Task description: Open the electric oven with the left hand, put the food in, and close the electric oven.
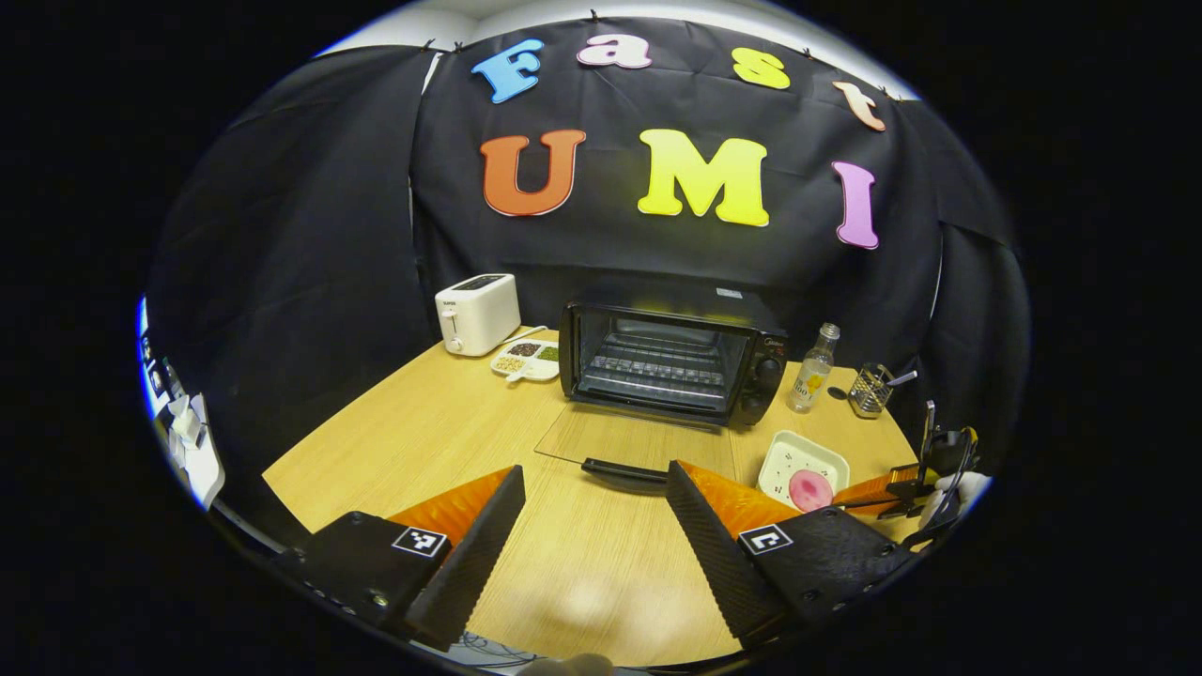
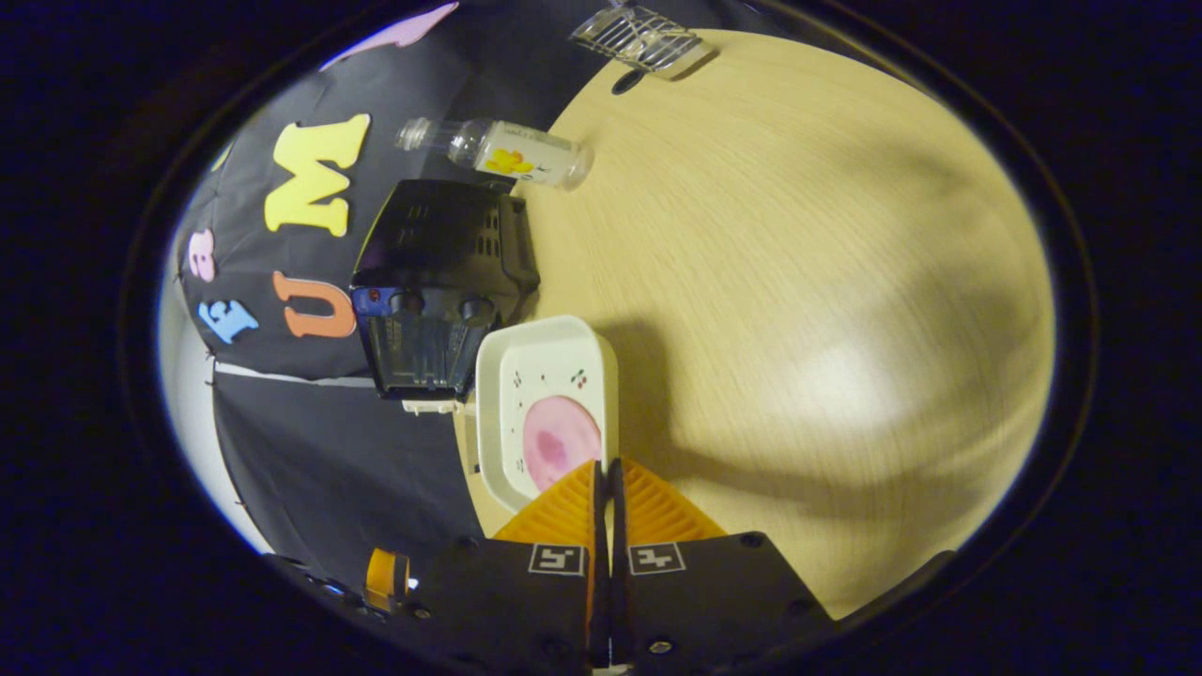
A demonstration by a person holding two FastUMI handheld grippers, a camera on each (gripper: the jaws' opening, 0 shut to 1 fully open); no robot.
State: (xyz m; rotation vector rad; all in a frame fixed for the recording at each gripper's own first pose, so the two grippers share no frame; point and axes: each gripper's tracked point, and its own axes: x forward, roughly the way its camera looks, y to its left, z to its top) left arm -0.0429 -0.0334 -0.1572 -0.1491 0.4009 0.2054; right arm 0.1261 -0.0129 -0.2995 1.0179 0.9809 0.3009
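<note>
The left gripper (image 1: 593, 512) is hanging with its fingers spread wide, nothing between them, just short of the handle (image 1: 624, 470) of the oven door (image 1: 631, 439), which is lying flat open on the bench (image 1: 423, 422). The right gripper (image 2: 607, 479) is pinching the rim of the white plate (image 2: 545, 376) carrying the pink food (image 2: 560, 441). The electric oven (image 1: 671, 361) is sitting further back, bottle (image 1: 813, 370) beside it.

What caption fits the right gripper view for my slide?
Right claw shut on the rim of the white dish holding pink food, beside the oven.
</note>
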